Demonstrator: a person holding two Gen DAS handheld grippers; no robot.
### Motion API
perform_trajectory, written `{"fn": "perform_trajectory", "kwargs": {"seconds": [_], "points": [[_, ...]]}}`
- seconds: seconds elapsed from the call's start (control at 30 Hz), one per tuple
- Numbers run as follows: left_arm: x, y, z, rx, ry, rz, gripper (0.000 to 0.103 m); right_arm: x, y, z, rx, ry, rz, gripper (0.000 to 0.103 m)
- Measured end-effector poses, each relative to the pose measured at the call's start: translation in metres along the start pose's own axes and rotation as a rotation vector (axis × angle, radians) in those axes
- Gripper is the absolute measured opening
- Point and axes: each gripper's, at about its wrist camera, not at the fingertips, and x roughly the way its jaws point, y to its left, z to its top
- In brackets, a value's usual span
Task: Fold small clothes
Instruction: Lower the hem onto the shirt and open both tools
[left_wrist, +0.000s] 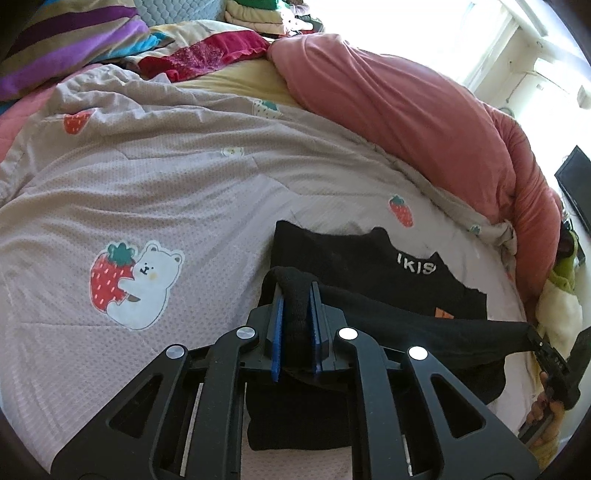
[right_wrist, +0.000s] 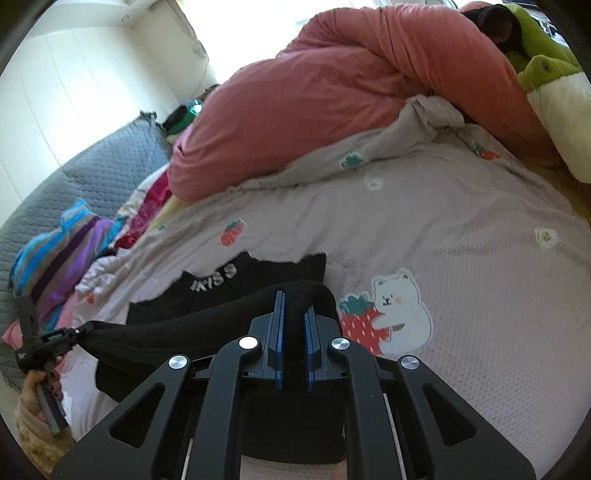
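While both grippers carry the near edge of the black garment (left_wrist: 369, 266) over its own body, the fold is judged roughly half made. Left gripper (left_wrist: 295, 310): jaws nearly closed, blue pads pinching a bunched corner of the black cloth. Right gripper (right_wrist: 293, 321): the same condition, clamped on the opposite corner. A band of fabric hangs between the two with some sag, as seen in both wrist views.

Location of the garment: it lies on the pale quilt (left_wrist: 147, 184) printed with strawberries and a white bear (left_wrist: 147, 280), with the far part flat and its white lettering (left_wrist: 415, 267) facing up. A pink duvet (left_wrist: 406, 122) is heaped beyond it, well apart. Striped and red cloths (left_wrist: 74, 40) are piled at the far side, clear of the work.

Recommendations for the step in hand:
- Keep both grips level with each other so that the carried edge lands parallel to the far edge.
- Draw the grips slightly apart to take out the sag before setting down; slack in the middle would likely crease.
- Lower the edge onto the flat part, then release both sides together.

Risk noted: each grip holds a bunched wad, not a flat hem, so the corners may land rolled and need smoothing.
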Motion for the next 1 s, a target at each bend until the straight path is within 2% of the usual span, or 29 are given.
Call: {"fn": "perform_trajectory", "kwargs": {"seconds": [0.13, 0.2, 0.27, 0.3, 0.4, 0.47, 0.6, 0.77, 0.83, 0.93, 1.0], "points": [[-0.002, -0.002, -0.003, 0.021, -0.014, 0.022, 0.009, 0.006, 0.001, -0.007, -0.004, 0.020, -0.028, 0.012], [-0.005, -0.002, -0.004, 0.023, -0.018, 0.020, 0.011, 0.007, 0.000, -0.009, 0.006, 0.023, -0.035, 0.022], [-0.012, -0.002, -0.005, 0.032, -0.039, 0.022, 0.019, 0.006, -0.001, -0.012, 0.013, 0.025, -0.049, 0.040], [-0.014, -0.003, -0.006, 0.035, -0.047, 0.023, 0.023, 0.005, -0.001, -0.013, 0.016, 0.022, -0.051, 0.042], [-0.024, -0.004, -0.009, 0.053, -0.074, 0.031, 0.025, -0.002, -0.001, -0.018, 0.012, 0.013, -0.062, 0.043], [-0.031, -0.007, -0.013, 0.076, -0.090, 0.035, 0.028, -0.007, 0.001, -0.021, 0.004, 0.005, -0.072, 0.046], [-0.040, -0.016, -0.022, 0.126, -0.105, 0.042, 0.036, -0.018, 0.009, -0.027, -0.027, -0.013, -0.087, 0.046], [-0.046, -0.029, -0.036, 0.184, -0.099, 0.035, 0.047, -0.026, 0.022, -0.035, -0.068, -0.018, -0.088, 0.054], [-0.045, -0.033, -0.040, 0.200, -0.089, 0.027, 0.056, -0.028, 0.030, -0.038, -0.094, -0.021, -0.097, 0.057], [-0.045, -0.038, -0.046, 0.220, -0.076, 0.021, 0.065, -0.031, 0.041, -0.042, -0.127, -0.027, -0.102, 0.060], [-0.044, -0.041, -0.049, 0.232, -0.068, 0.021, 0.068, -0.032, 0.046, -0.044, -0.144, -0.023, -0.101, 0.064]]}}
